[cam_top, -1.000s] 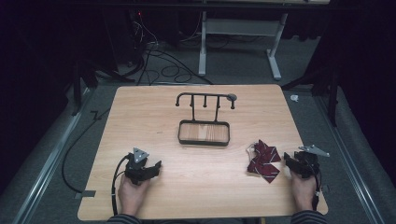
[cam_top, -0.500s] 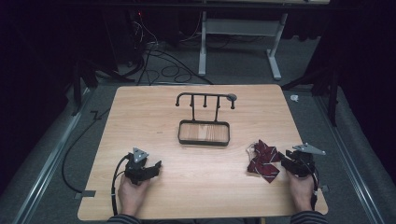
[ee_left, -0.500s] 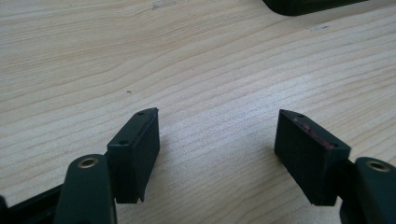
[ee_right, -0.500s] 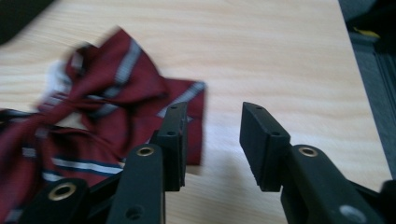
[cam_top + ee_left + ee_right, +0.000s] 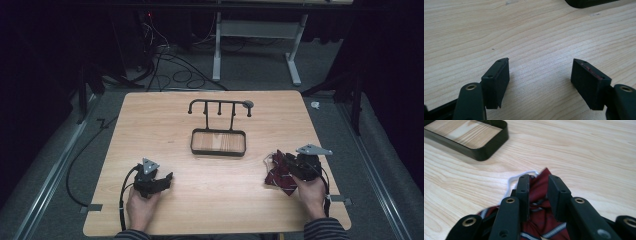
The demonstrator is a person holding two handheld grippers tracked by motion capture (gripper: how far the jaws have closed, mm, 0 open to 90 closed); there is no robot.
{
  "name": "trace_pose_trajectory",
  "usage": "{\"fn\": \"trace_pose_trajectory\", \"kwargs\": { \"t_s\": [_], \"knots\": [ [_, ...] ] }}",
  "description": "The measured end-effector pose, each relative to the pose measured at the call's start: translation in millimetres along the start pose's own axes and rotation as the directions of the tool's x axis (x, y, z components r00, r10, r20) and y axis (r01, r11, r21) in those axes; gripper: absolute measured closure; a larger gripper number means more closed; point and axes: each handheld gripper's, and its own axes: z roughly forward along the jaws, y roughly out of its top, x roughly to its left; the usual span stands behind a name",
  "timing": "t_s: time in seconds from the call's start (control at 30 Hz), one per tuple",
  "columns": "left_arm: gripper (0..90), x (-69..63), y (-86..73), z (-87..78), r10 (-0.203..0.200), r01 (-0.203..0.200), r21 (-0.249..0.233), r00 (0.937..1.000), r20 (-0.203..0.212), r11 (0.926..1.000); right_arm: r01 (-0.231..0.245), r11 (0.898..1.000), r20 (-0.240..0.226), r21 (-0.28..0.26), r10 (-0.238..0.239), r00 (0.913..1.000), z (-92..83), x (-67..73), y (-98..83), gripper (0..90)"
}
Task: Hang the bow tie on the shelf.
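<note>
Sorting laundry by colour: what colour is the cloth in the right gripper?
Dark red cloth with pale stripes, clearest in the right gripper view.

The table (image 5: 165, 130) is pale wood with a clear grain and a smooth, matt finish; the rack (image 5: 218, 131) looks like black metal, its tray rim faintly glossy; the dark red striped cloth (image 5: 541, 225) is finely woven with a soft sheen; the right gripper (image 5: 539, 185) has matt black plastic-looking jaws.
</note>
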Motion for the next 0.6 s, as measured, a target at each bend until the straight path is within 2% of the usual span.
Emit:
{"fn": "trace_pose_trajectory", "kwargs": {
  "t_s": [0.27, 0.6],
  "knots": [
    [31.5, -0.1, 0.0, 0.1, 0.000, 0.000, 0.000, 1.0000, -0.001, 1.0000, 0.060, 0.998, -0.030, 0.025, -0.060, 0.9978, 15.5, 13.2, 13.8, 74.4],
    [31.6, -0.1, 0.0, 0.1, 0.000, 0.000, 0.000, 1.0000, -0.001, 1.0000, 0.081, 0.994, -0.050, 0.069, -0.078, 0.9957, 32.3, 20.2, 19.2, 74.7]
  ]
}}
